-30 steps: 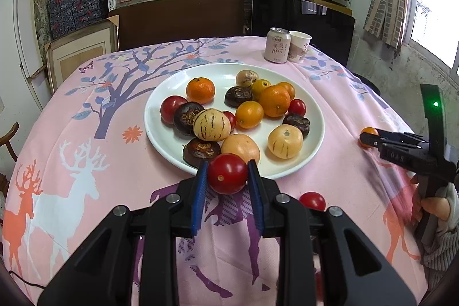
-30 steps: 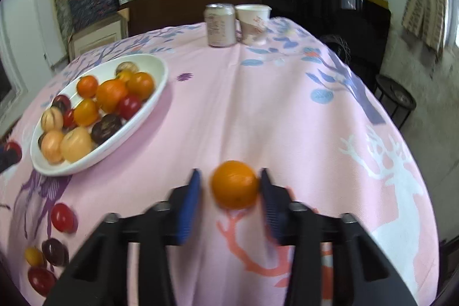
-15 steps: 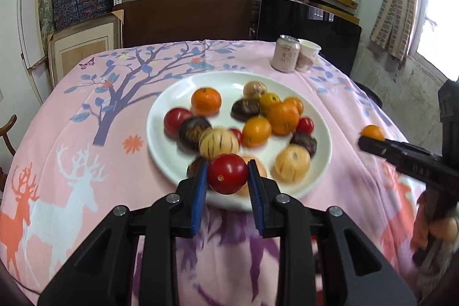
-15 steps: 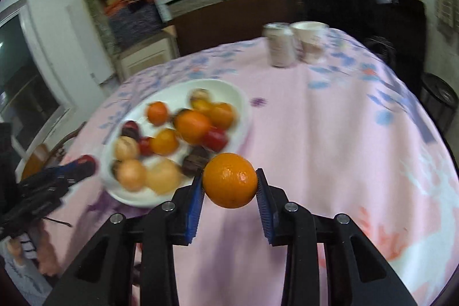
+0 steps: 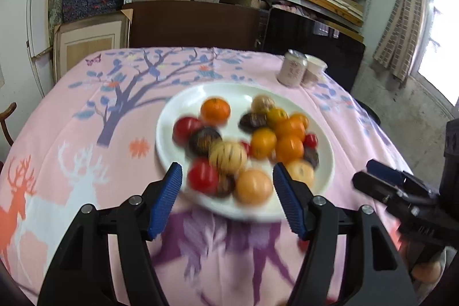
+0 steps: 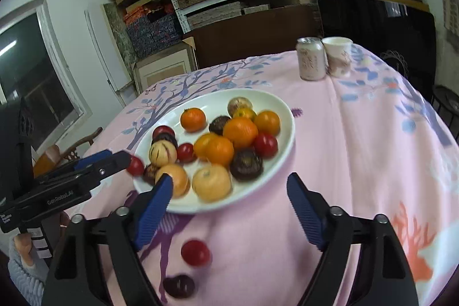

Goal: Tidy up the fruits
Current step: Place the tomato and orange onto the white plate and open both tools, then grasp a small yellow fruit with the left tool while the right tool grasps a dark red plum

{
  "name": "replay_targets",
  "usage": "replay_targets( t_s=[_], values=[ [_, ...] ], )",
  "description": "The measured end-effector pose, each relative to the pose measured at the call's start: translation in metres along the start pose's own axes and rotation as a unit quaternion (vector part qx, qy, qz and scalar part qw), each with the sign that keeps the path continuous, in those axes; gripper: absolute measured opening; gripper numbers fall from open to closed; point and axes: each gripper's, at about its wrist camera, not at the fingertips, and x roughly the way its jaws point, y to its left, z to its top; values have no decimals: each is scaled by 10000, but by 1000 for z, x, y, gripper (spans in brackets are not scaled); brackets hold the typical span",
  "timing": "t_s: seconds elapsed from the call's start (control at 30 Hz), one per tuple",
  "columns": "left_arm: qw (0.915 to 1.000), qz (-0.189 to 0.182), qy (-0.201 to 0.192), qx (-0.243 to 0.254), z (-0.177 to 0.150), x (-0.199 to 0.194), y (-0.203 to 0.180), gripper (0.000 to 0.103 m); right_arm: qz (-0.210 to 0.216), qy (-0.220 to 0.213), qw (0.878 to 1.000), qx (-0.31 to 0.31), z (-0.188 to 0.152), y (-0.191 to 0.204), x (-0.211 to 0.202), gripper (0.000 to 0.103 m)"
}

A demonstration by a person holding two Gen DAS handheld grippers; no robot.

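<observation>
A white plate (image 5: 178,108) (image 6: 284,139) on the pink tablecloth holds several oranges, red tomatoes, dark and striped pale fruits. My left gripper (image 5: 226,201) is open and empty above the plate's near edge; a red tomato (image 5: 203,177) lies on the plate just beyond it. My right gripper (image 6: 229,210) is open and empty, near the plate's front rim; an orange (image 6: 219,150) sits in the pile. The left gripper also shows in the right wrist view (image 6: 109,162), next to a red tomato (image 6: 135,166). The right gripper's fingers (image 5: 381,182) show at the right of the left wrist view.
A loose red tomato (image 6: 195,252) and a dark fruit (image 6: 179,286) lie on the cloth in front of the plate. A drink can (image 6: 311,58) and a paper cup (image 6: 338,56) stand at the table's far side. Shelves and a dark chair back stand behind the table.
Both grippers have opened. The left let go of its red tomato, now on the plate's near side. The right let go of its orange, now in the pile on the plate.
</observation>
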Motion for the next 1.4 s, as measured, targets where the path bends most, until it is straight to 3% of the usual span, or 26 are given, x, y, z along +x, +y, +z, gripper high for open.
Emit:
replay_targets(
  t_s=[0.13,0.37,0.6,0.77,0.83,0.9,1.1,1.2,1.33,1.4],
  values=[
    [9996,-81,192,215,-38,-21,-10,67,117,35,9998,151,-20,-7,-17,84],
    [9932,-191,287,1113,-90,-50,-45,74,389,101,9991,126,-46,-2,-35,89],
    [9900,-386,938,984,-103,-28,-40,75,553,121,9982,214,-52,-4,-41,89],
    [9911,-522,987,728,-101,-24,-32,76,616,135,9977,238,-54,-3,-41,90],
    [9897,-504,952,946,-102,-23,-43,68,670,151,9975,189,-54,-1,-42,89],
    [9866,-598,926,1206,-103,-25,-54,53,712,224,9972,12,-58,6,-45,89],
    [9813,-1040,1156,1133,-101,-13,-56,43,865,396,9947,-396,-84,22,-66,87],
    [9773,-1300,1223,1141,-100,-11,-57,29,916,512,9937,-403,-93,23,-74,76],
    [9768,-1299,1205,1202,-101,-12,-59,29,910,768,9917,-484,-103,26,-74,65],
    [9771,-1297,1208,1176,-101,-15,-56,28,880,844,9908,-594,-104,32,-73,55]
  ],
)
